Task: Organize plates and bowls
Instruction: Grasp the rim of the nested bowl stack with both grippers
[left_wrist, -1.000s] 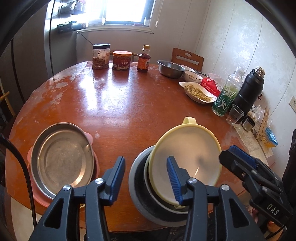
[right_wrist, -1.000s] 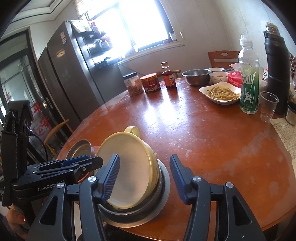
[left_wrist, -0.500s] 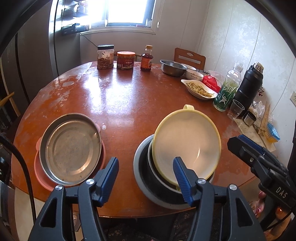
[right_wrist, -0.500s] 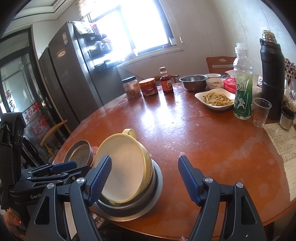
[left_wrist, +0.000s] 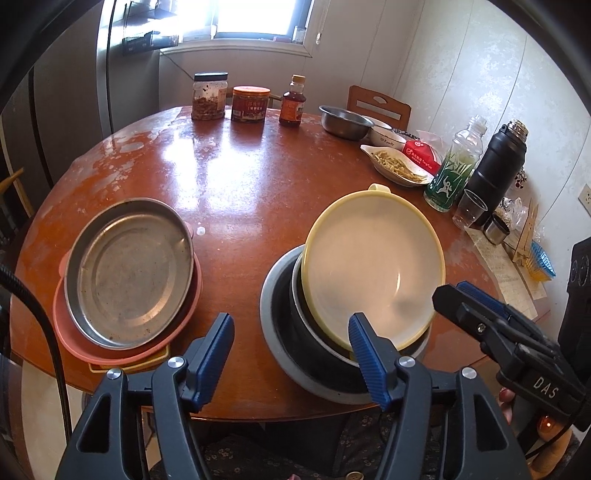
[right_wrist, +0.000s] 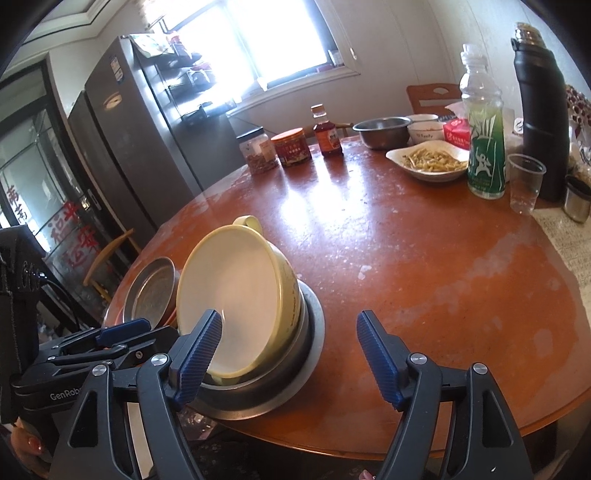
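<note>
The yellow bowl (left_wrist: 373, 266) is seen tilted in the steel bowls (left_wrist: 295, 332) at the bench (left_wrist: 240, 177) front edge. L gripper (left_wrist: 291, 354) and R gripper (right_wrist: 288, 354) jaws, just opened, are held apart, nothing clamped.

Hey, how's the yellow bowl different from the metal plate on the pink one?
The yellow bowl is deep and has a loop handle; the metal plate is shallow and has none. The bowl sits tilted in a dark bowl on a grey dish; the plate lies nearly flat on the pink plate. The bowl looks clean, the plate stained. Both are round, empty and top a stack.
</note>
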